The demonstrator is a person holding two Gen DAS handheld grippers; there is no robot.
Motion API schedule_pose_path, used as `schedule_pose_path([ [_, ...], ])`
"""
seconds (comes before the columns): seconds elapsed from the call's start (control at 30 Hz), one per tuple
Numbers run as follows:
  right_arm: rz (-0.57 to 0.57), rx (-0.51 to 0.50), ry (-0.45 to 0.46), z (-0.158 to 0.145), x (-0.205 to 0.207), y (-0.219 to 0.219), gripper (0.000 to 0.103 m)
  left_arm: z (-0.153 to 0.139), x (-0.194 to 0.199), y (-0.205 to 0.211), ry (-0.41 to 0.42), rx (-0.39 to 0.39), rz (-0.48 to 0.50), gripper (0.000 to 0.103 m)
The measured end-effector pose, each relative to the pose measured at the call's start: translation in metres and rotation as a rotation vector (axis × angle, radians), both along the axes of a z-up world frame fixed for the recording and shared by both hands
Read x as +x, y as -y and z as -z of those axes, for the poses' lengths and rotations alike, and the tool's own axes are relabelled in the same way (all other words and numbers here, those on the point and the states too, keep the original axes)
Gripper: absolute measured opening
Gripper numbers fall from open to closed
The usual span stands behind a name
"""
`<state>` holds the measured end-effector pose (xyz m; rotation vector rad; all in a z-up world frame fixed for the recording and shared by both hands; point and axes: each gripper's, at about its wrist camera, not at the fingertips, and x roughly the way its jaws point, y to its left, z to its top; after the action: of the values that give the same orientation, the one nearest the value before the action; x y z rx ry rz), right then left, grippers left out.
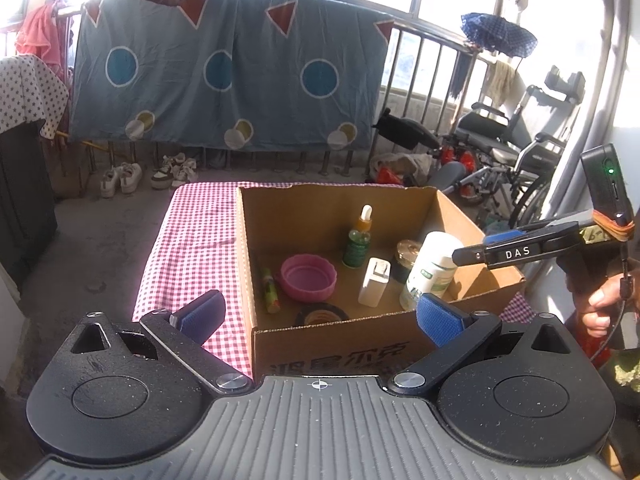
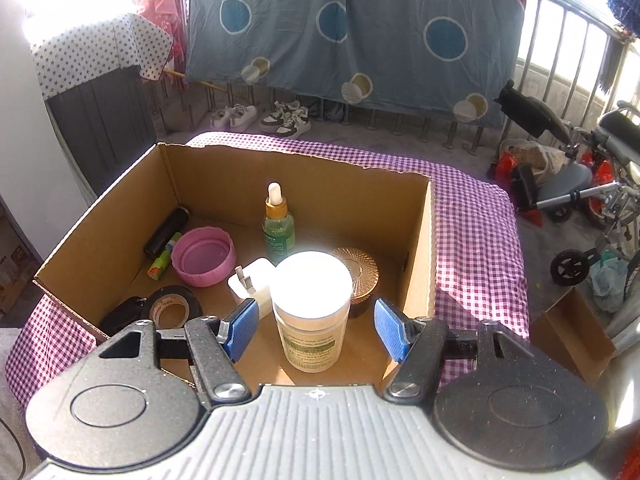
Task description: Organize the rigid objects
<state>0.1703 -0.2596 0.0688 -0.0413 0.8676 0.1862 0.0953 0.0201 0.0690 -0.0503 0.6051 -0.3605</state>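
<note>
An open cardboard box (image 1: 276,336) (image 2: 100,224) stands on the checked tablecloth. Inside are a white jar (image 1: 432,268) (image 2: 310,312), a green dropper bottle (image 1: 358,240) (image 2: 278,228), a pink lid (image 1: 308,278) (image 2: 204,256), a white charger (image 1: 374,282) (image 2: 252,280), an amber glass jar (image 1: 406,256) (image 2: 362,270), a tape roll (image 1: 322,314) (image 2: 172,306) and a small green tube (image 1: 269,290) (image 2: 162,260). My right gripper (image 2: 316,330) is open, its pads either side of the white jar without touching. My left gripper (image 1: 320,316) is open and empty before the box's near wall.
The checked cloth (image 1: 192,248) covers the table. A black tube (image 2: 166,232) and a dark object (image 2: 120,314) also lie in the box. A wheelchair (image 1: 516,152) stands right, shoes (image 1: 120,178) by the railing, a small cardboard box (image 2: 572,332) on the floor at right.
</note>
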Motion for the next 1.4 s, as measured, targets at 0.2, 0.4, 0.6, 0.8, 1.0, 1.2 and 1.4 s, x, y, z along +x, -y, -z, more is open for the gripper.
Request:
schedule_pose_path([
  [0.2,0.083,0.109,0.110,-0.044,-0.083,0.025,0.085,-0.004,-0.006,0.004,0.013,-0.020,0.034,0.103],
  [0.4,0.182,0.118,0.180,-0.070,-0.155,0.040,0.103,-0.004,-0.010,0.011,-0.024,-0.023,0.035,0.103],
  [0.6,0.270,0.166,0.155,-0.051,-0.172,0.037,0.103,0.001,-0.015,0.034,-0.003,0.155,-0.087,0.103],
  [0.8,0.274,0.075,0.136,-0.028,-0.152,0.010,0.103,0.006,-0.010,0.039,-0.035,0.210,-0.152,0.103],
  [1.0,0.200,0.045,0.139,-0.017,-0.122,-0.024,0.103,0.012,0.002,0.041,-0.064,0.219,-0.196,0.103],
  [1.2,0.191,0.009,0.100,-0.006,-0.091,-0.042,0.103,0.011,0.014,0.044,-0.102,0.200,-0.224,0.103],
  [1.4,0.229,0.051,0.061,0.001,-0.069,-0.036,0.103,0.015,0.024,0.052,-0.122,0.217,-0.238,0.103],
])
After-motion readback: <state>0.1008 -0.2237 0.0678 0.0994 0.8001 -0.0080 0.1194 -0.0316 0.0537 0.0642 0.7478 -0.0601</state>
